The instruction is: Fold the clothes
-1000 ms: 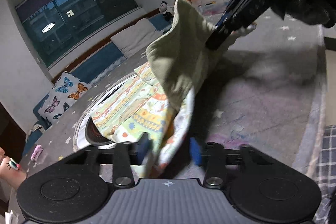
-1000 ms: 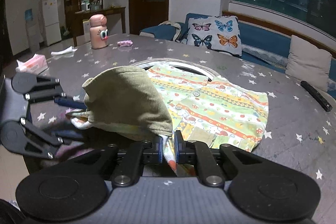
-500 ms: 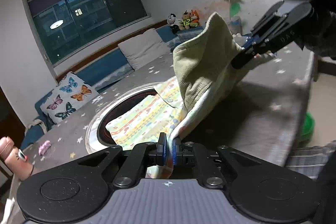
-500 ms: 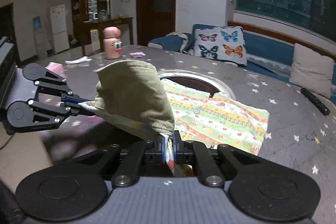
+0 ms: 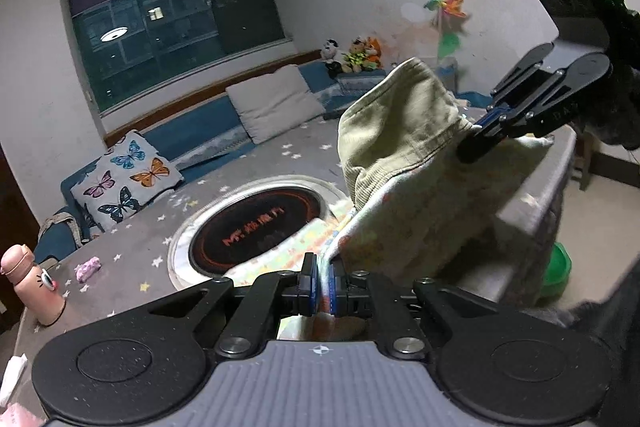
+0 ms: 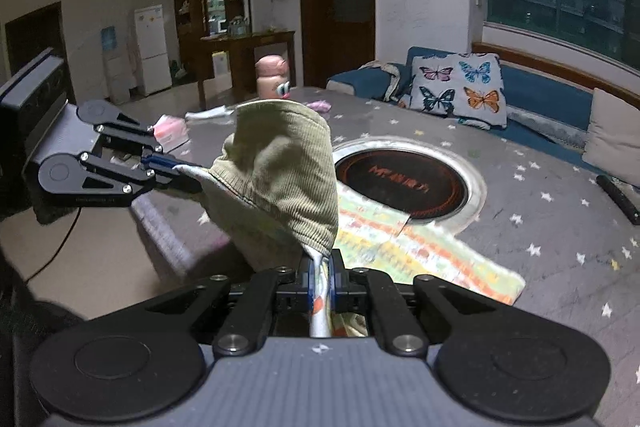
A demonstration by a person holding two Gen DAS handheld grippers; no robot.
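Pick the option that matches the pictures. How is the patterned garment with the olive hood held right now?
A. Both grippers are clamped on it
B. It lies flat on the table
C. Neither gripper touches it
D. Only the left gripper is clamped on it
A: the left gripper and the right gripper are each shut on an edge of the garment, lifting its hood end off the table.

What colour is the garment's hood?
Olive green hood, ribbed like corduroy; clearest in the right wrist view.

Only readable bit is orange lettering on the black round cooktop point(image 5: 256, 223) sunk in the tabletop point(image 6: 540, 187), starts "MT", rest too blurry. Right claw point(image 5: 476, 131) body shows faint "DA".
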